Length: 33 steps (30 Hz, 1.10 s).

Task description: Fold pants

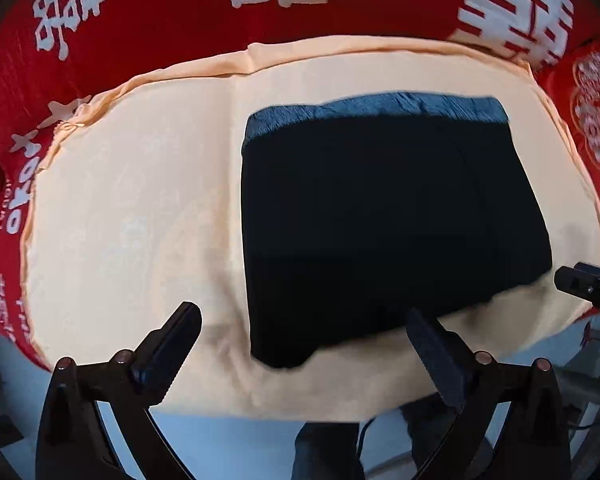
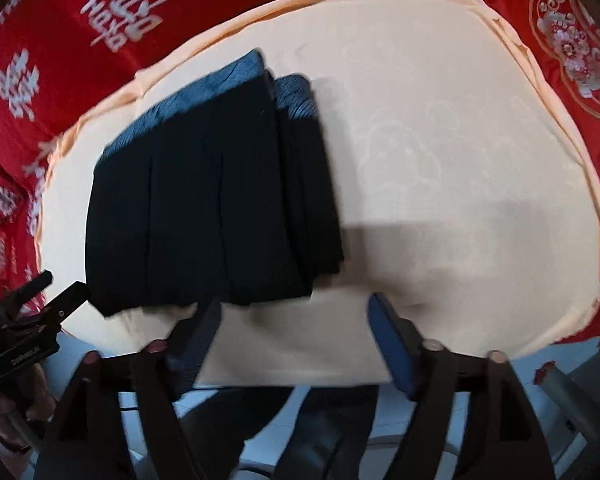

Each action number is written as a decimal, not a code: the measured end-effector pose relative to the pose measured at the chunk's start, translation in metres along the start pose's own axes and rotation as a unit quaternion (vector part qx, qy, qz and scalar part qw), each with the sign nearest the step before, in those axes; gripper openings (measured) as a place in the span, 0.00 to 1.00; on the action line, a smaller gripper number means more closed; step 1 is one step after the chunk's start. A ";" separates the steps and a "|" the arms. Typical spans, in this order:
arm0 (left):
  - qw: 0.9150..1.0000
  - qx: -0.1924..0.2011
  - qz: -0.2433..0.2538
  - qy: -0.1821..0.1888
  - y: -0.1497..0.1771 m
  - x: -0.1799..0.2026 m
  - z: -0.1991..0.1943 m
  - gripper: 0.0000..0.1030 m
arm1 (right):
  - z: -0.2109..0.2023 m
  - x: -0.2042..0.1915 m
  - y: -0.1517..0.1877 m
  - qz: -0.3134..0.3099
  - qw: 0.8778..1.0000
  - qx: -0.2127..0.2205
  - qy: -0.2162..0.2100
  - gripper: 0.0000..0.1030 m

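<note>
Left wrist view: the left claw (image 1: 302, 340) stands wide apart with nothing between its jaws, pointing down above the near edge of the peach cloth (image 1: 132, 208), and the pants (image 1: 380, 220) lie just ahead of it and a little to its right, free of any grip. They are a compact dark rectangle, layers stacked, the bluish ribbed waistband (image 1: 380, 110) along the far edge. In the right wrist view the right claw (image 2: 294, 320) is likewise spread and empty, the pants (image 2: 212, 200) ahead and to its left, with a second folded layer showing along the side nearer this claw. By my judgement the folding is essentially done; at most the slightly staggered edges could be squared up. Beyond the pants the peach cloth is bare, and around it lies a red cover (image 1: 160, 12) with white characters. Nothing on the cloth obstructs either claw. The other claw appears at each view's edge, close enough that they could crowd each other.
</note>
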State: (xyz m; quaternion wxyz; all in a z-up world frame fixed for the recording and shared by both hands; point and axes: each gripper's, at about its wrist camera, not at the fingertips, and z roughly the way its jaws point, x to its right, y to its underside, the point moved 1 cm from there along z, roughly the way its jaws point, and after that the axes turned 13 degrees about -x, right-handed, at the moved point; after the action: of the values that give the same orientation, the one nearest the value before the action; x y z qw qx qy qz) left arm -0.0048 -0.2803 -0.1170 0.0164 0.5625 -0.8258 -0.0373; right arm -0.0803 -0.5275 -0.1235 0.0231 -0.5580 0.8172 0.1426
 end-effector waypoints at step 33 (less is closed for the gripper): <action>0.999 -0.014 -0.038 -0.015 0.068 0.004 -0.073 1.00 | -0.068 -0.090 0.058 -0.043 0.996 0.025 0.078 1.00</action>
State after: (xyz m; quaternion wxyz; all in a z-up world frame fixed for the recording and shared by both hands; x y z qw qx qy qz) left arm -0.0639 -0.2624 -0.0392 0.0107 0.5925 -0.8034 -0.0579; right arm -0.0919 -0.4442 -0.0282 -0.0205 -0.6014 0.7949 0.0771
